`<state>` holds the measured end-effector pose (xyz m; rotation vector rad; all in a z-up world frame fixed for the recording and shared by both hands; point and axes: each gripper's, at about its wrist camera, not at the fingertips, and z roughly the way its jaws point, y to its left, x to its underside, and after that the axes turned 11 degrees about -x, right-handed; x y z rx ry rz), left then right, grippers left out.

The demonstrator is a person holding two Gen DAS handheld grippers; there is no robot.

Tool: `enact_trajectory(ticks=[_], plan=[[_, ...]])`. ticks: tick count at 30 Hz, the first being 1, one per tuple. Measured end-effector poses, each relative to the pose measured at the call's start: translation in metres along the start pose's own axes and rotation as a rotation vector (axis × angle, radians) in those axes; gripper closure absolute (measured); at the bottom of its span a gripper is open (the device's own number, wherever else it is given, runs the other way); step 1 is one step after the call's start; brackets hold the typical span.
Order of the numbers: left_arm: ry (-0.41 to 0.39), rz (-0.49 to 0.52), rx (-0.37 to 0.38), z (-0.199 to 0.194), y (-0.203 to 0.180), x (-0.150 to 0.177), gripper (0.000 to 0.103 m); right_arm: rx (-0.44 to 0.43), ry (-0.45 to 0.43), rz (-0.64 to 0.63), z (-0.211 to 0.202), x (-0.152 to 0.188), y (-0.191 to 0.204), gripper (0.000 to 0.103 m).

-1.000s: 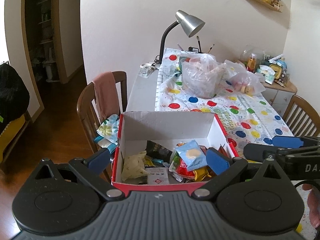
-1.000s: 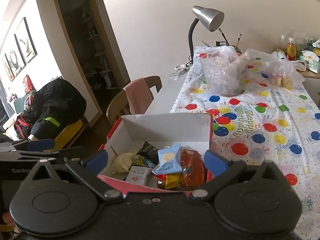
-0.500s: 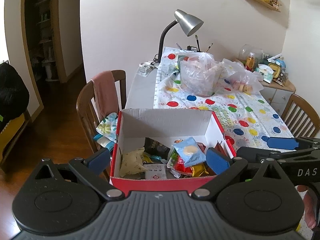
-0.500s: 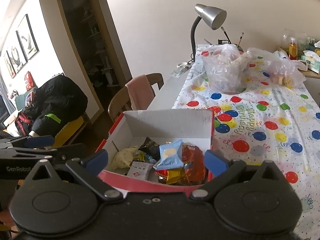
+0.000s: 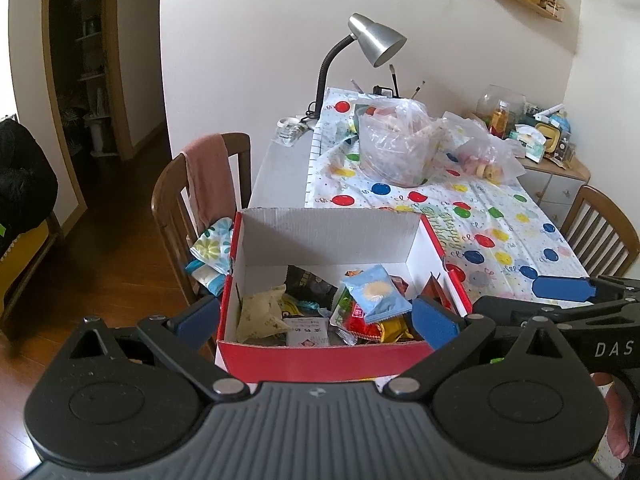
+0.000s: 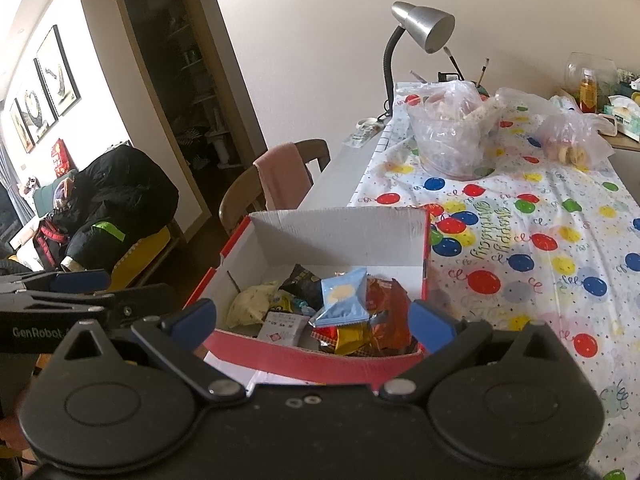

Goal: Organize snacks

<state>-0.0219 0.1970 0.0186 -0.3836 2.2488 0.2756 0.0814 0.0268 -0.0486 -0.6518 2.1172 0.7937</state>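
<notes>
A red cardboard box (image 5: 320,354) with a white inside stands at the table's near left corner; it also shows in the right wrist view (image 6: 320,356). It holds several snack packets: a light blue one (image 5: 376,293) (image 6: 344,298) on top, a pale yellow one (image 5: 260,314) (image 6: 250,304), red and gold ones (image 6: 384,312). My left gripper (image 5: 316,320) is open and empty just before the box. My right gripper (image 6: 312,320) is open and empty, also before the box.
The table carries a balloon-print cloth (image 6: 520,240), two clear plastic bags of food (image 5: 396,148) (image 5: 484,156) and a silver desk lamp (image 5: 372,44). A wooden chair with a pink towel (image 5: 208,184) stands left of the table; another chair (image 5: 600,232) stands on the right.
Both grippers have drawn back and risen slightly from the box; the box now sits a little farther off in both views. Jaws stay open.
</notes>
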Motion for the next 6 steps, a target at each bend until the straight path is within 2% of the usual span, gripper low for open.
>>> enact_trajectory(ticks=[6], plan=[[0.012, 0.005, 0.004, -0.0009, -0.0046, 0.0038, 0.0, 0.007, -0.001, 0.012, -0.0063, 0.0061, -0.007, 0.0]])
